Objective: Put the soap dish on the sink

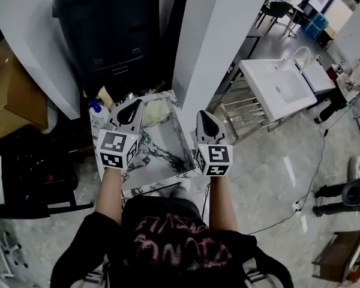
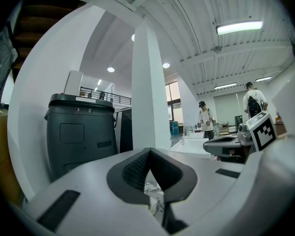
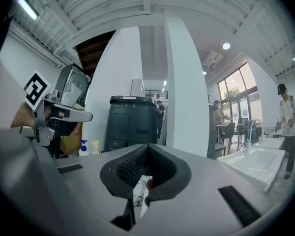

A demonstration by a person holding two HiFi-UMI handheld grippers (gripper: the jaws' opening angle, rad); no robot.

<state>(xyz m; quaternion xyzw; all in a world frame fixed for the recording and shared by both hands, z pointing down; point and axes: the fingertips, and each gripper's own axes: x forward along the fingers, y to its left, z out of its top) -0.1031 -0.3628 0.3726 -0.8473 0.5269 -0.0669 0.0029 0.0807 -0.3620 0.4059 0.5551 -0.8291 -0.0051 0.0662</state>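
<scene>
- Left gripper [image 1: 129,111]: jaws pressed together, dark ribbed pads meeting at the tip, nothing between them. It is held over the near left part of a white tabletop with black marble veining [image 1: 163,144].
- Right gripper [image 1: 209,125]: jaws likewise brought together and pinching nothing. It is held level with the left gripper, apart from it, at the right edge of the same tabletop.
- Pale yellow rounded object [image 1: 154,109]: lies on the tabletop just right of the left gripper's tip, between the two grippers and slightly ahead of them. It is taken to be the soap dish, but its form is too blurred to confirm. Neither gripper touches it.
- White rectangular ceramic sink on a bare metal frame [image 1: 275,93]: stands well apart, ahead and to the right of the right gripper. Its basin shows no dish in it.
- Tall black plastic bin [image 1: 108,32]: directly ahead of the left gripper, beyond the tabletop.
- Broad white column [image 1: 219,47]: ahead of the right gripper, between the bin and the sink.
- Small blue-capped bottle [image 1: 96,108]: just left of the left gripper's tip.
- Brown cardboard box [image 1: 12,95]: well to the left of the left gripper.
</scene>
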